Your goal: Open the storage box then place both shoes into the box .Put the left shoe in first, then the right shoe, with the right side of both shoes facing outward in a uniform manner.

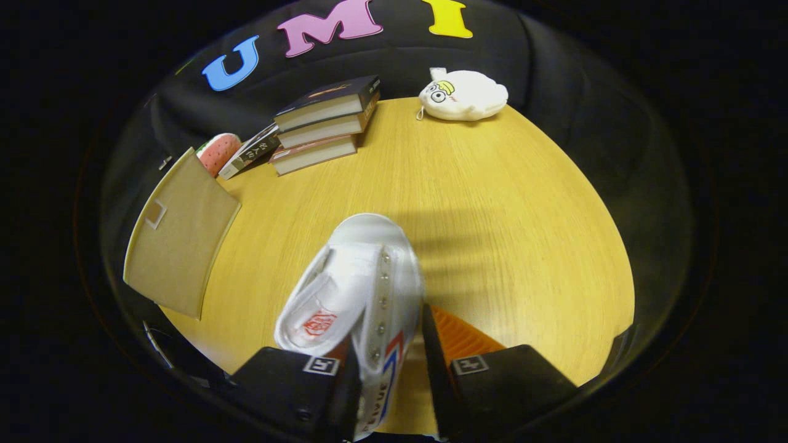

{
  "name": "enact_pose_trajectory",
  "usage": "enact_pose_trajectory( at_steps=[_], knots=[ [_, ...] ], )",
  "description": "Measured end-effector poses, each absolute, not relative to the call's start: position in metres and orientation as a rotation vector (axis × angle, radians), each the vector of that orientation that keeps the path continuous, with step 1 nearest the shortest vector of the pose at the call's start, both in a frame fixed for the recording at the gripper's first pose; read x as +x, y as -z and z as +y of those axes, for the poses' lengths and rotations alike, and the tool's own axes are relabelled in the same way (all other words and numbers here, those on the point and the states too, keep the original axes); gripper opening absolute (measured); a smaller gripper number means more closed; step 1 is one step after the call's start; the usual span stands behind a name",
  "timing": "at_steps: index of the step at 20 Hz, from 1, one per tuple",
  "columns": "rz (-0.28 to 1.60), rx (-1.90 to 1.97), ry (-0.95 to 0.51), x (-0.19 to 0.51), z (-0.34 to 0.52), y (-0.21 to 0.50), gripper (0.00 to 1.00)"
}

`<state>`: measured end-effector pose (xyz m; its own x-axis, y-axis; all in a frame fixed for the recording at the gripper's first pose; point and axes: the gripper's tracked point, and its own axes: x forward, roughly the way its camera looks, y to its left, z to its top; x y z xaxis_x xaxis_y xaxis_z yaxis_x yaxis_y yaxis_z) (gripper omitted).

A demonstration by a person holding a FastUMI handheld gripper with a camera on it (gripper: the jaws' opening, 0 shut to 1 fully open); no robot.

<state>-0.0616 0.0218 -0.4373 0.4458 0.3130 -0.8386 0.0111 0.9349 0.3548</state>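
Note:
A white canvas shoe (360,271) with a red-and-blue stripe on its side sits between my fingers, toe pointing away from me over the wooden table (492,203). My gripper (389,332) is shut on the shoe's side wall by the eyelets, one finger inside the opening and the other outside. The shoe casts a shadow on the wood beyond it, so it looks lifted. To the left of the fingers stands the storage box, its beige lid panel (178,240) swung up and tilted, with a clear wall edge (157,347) below it.
A stack of books (323,123) lies at the far side of the table, with a pink plush (218,151) beside it near the box lid. A white plush toy (463,95) rests at the far edge. Bare wood stretches ahead and to the right.

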Motion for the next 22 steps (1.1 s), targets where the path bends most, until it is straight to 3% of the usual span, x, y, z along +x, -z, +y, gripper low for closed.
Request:
enact_pose_trajectory(
  at_steps=[1,5,6,8,15,22],
  knots=[
    [1.113,0.315,-0.198,-0.063,0.021,0.436,0.47],
    [1.15,0.379,-0.135,-0.058,0.013,0.439,0.34],
    [1.153,0.385,-0.111,-0.058,0.011,0.438,0.22],
    [1.163,0.375,-0.111,-0.06,0.011,0.439,0.12],
    [1.177,0.518,-0.061,-0.064,0.015,0.399,0.08],
    [1.059,0.605,-0.111,-0.019,0.066,0.285,0.08]
  ],
)
